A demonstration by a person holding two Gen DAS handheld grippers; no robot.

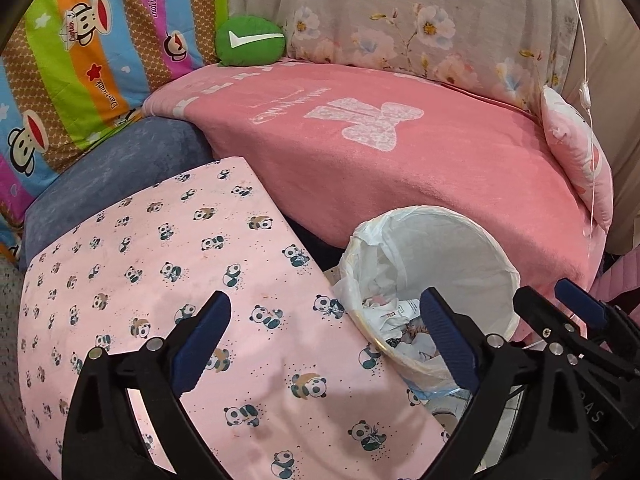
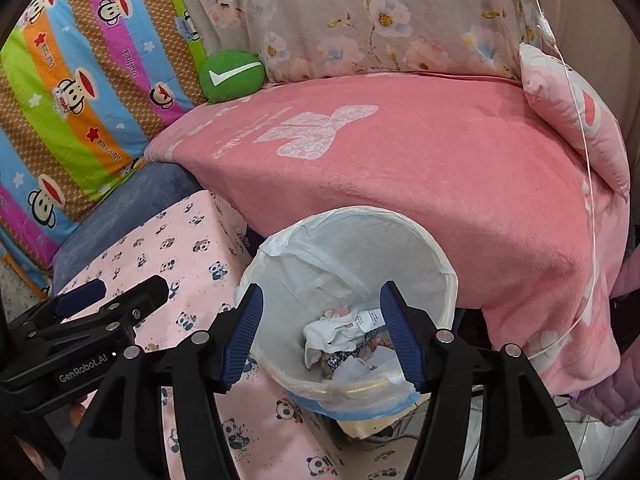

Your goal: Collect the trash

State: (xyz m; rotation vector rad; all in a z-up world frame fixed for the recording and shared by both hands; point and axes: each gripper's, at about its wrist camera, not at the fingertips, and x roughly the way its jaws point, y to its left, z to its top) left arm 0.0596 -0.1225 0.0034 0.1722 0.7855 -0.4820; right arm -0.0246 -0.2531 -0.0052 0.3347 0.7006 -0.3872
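A white-lined trash bin [image 1: 440, 256] [image 2: 352, 248] stands between a panda-print surface and a pink-covered sofa seat. Crumpled paper and wrappers [image 1: 388, 312] [image 2: 336, 334] lie at its bottom. In the right wrist view my right gripper [image 2: 322, 292] hangs over the bin's mouth, open, with nothing between its blue pads. My left gripper [image 1: 324, 300] is open wide and empty, one finger over the panda cloth and the other over the bin's near rim. Each gripper shows at the edge of the other's view: the right gripper [image 1: 544, 292] and the left gripper [image 2: 128, 286].
The panda-print cloth [image 1: 160, 260] [image 2: 180, 240] covers a stool left of the bin. A pink blanket [image 1: 400, 160] [image 2: 400, 180] drapes the seat behind. A green cushion [image 1: 250, 42], a striped monkey pillow [image 1: 80, 60] and a small pink pillow [image 2: 572, 112] lie around. A thin white cord [image 2: 588, 160] hangs at right.
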